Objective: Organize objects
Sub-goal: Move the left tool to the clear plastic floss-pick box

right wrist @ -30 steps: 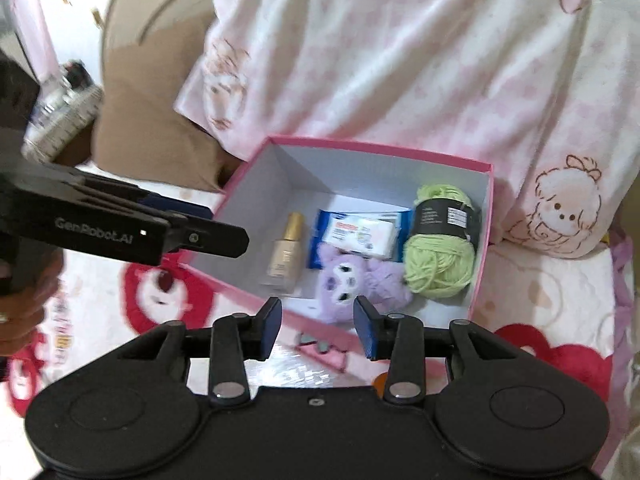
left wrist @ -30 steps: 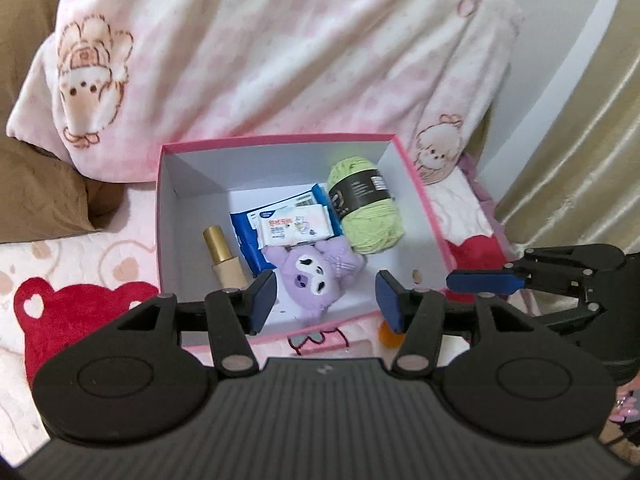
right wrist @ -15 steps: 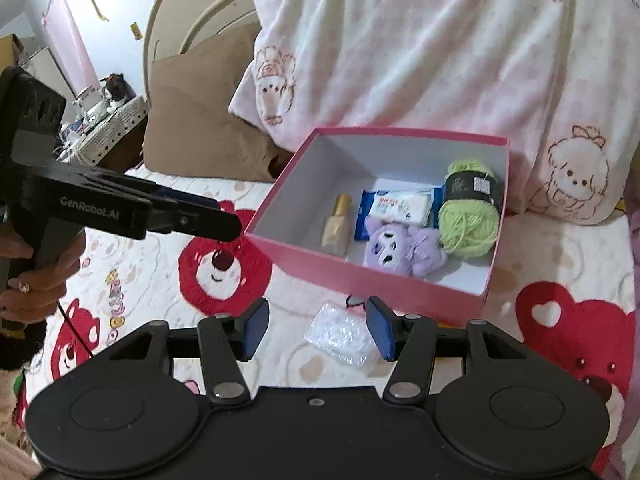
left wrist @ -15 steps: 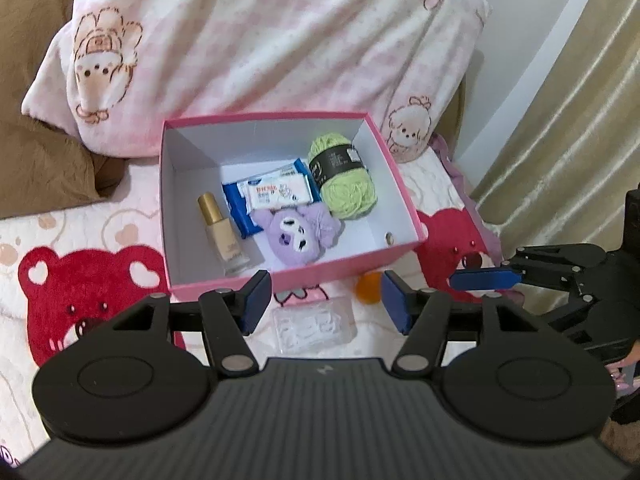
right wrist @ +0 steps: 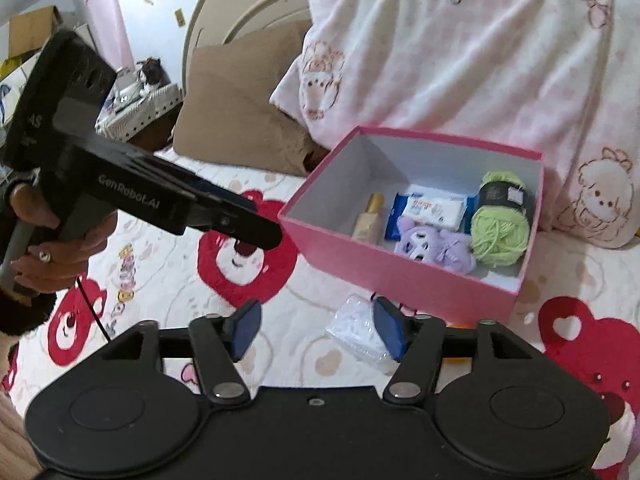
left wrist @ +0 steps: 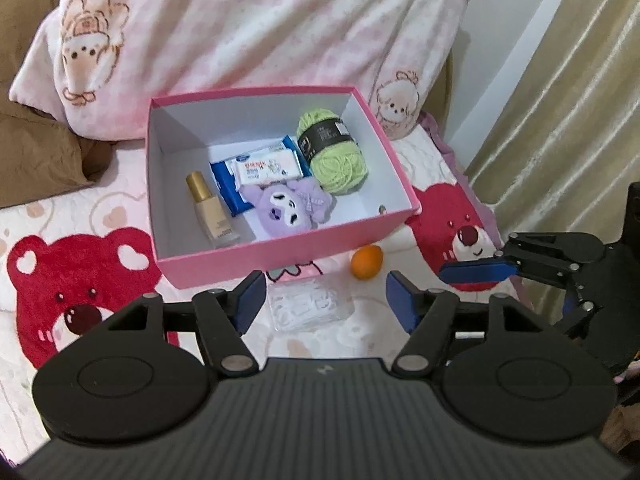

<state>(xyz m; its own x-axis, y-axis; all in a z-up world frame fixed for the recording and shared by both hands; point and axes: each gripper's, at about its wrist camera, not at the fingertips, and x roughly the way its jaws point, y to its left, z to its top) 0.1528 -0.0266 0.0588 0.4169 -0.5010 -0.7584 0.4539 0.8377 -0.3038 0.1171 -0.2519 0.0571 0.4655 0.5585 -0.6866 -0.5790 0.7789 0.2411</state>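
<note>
A pink box (left wrist: 280,248) (right wrist: 400,272) stands on the bed. It holds a gold-capped bottle (left wrist: 210,212), a blue wipes pack (left wrist: 264,170), a purple plush (left wrist: 286,210) and green yarn (left wrist: 334,156). A clear plastic packet (left wrist: 310,306) (right wrist: 356,330) and a small orange (left wrist: 367,262) lie on the bed in front of the box. My left gripper (left wrist: 324,304) is open and empty above the packet. My right gripper (right wrist: 316,328) is open and empty, near the packet; it also shows at the right of the left wrist view (left wrist: 476,270).
A pink bear-print blanket (left wrist: 240,32) is piled behind the box. A brown pillow (left wrist: 36,152) lies at the left. Curtains (left wrist: 560,100) hang at the right. The bed sheet (right wrist: 248,256) carries red bear prints. A headboard (right wrist: 240,4) and clutter stand at far left.
Both grippers have pulled back and up from the box, so the packet and the orange in front of it now show. Both stayed open.
</note>
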